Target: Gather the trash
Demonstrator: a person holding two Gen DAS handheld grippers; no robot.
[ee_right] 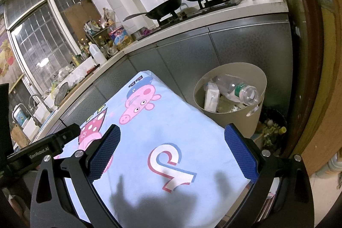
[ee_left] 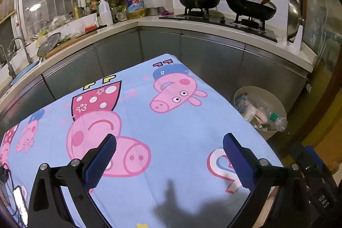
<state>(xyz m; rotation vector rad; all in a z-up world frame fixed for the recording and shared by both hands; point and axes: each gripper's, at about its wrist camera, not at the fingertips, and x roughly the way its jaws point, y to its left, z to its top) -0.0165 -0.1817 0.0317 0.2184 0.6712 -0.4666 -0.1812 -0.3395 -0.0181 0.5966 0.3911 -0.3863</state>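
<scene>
Trash bin; "GenRobot.AI" gripper

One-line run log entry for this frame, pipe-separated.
left gripper: open, empty | right gripper: open, empty | round beige trash bin: holds clear plastic bottle, paper | blue cartoon-pig tablecloth: no trash seen
</scene>
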